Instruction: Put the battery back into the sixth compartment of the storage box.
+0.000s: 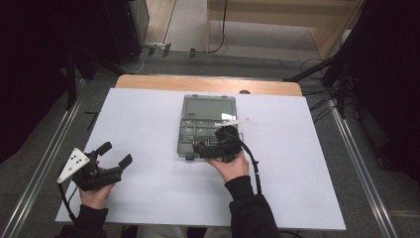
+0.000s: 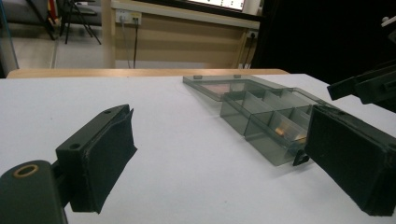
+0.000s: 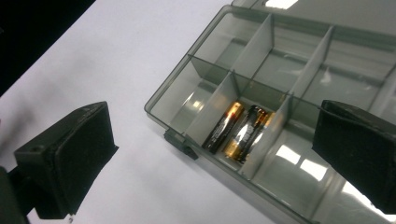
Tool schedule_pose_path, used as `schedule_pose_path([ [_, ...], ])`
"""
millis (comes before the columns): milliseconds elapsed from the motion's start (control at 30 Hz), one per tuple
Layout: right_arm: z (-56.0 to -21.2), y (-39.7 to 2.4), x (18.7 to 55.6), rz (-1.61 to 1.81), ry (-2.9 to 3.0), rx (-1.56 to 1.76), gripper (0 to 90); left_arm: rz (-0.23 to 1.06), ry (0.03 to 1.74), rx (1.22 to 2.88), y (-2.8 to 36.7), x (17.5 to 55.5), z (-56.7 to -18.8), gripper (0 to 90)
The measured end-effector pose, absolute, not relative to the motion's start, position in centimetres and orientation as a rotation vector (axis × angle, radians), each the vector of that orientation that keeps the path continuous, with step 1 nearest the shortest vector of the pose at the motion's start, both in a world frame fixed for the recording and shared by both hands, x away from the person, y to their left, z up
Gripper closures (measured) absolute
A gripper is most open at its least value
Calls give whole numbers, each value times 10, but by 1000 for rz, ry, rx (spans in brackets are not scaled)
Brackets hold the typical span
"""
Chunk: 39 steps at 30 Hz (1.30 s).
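A clear grey compartment box (image 1: 184,145) lies open on the white table top (image 1: 148,119), its lid folded flat on the far side. Two black-and-gold batteries (image 3: 238,133) lie side by side in one compartment along the box's (image 3: 261,42) near edge. My right gripper (image 1: 200,151) hovers over that near edge, and its jaws (image 3: 217,121) stand wide open with the batteries lying below them, untouched. My left gripper (image 1: 116,153) rests at the table's front left, open and empty (image 2: 219,121), and faces the box (image 2: 261,126).
The wooden table edge (image 1: 208,83) shows behind the white top. Dark stands and cables (image 1: 322,74) crowd the floor at both sides. The right gripper's body (image 2: 364,86) juts in at the far right of the left gripper view.
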State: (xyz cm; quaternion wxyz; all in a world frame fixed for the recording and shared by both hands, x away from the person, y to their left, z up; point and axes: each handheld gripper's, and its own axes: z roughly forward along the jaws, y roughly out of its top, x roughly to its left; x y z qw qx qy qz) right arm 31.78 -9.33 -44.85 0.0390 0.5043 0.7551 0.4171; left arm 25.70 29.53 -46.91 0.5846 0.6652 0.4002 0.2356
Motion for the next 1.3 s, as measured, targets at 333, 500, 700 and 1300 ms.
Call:
schedule_pose_path([
  [333, -441, -119, 302, 1201, 2279, 1473, 0, 552, 935, 1552, 295, 257, -469, 80],
  [500, -440, -136, 297, 1203, 2259, 1498, 0, 551, 936, 1551, 295, 257, -469, 80],
  [700, -449, -157, 288, 1136, 2237, 1502, 0, 553, 934, 1555, 295, 257, -469, 80],
  [1300, -464, -214, 255, 1234, 2074, 1449, 10, 551, 936, 1562, 294, 257, -470, 80],
])
